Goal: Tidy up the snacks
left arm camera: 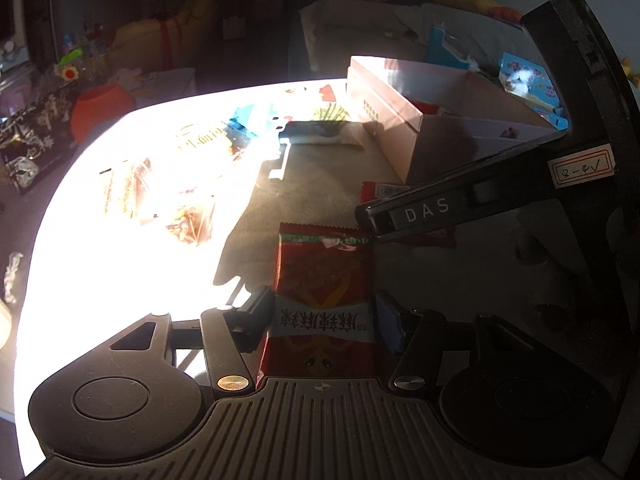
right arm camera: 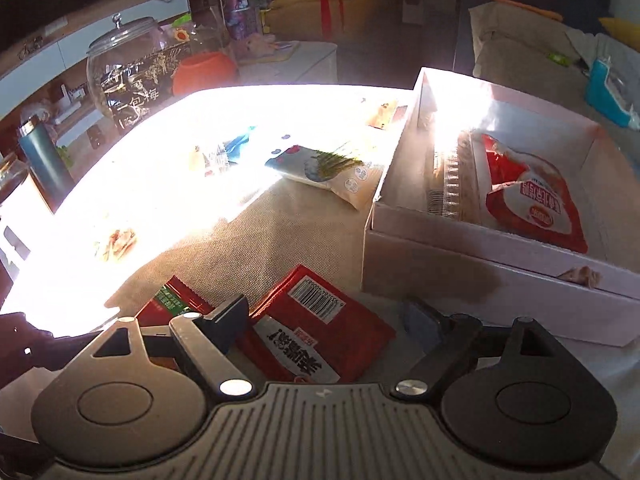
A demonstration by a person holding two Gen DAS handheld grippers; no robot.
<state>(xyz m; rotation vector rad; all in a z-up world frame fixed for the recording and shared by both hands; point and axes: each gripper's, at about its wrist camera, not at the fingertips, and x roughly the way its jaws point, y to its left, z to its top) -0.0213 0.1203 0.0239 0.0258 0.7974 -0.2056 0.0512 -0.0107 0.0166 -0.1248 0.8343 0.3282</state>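
Observation:
In the left wrist view my left gripper straddles a long red snack pack lying on the cloth; both pads sit against its sides. The right gripper's body crosses above a second red pack. In the right wrist view my right gripper is open over that red barcode pack, fingers apart on either side. The other red pack lies to its left. A pale open box at right holds a red-and-white bag and a clear tray.
A beige cloth covers the table, its left half washed out by sunlight. A pale snack bag lies beside the box. A glass jar, an orange pot and a dark flask stand beyond the table's far left.

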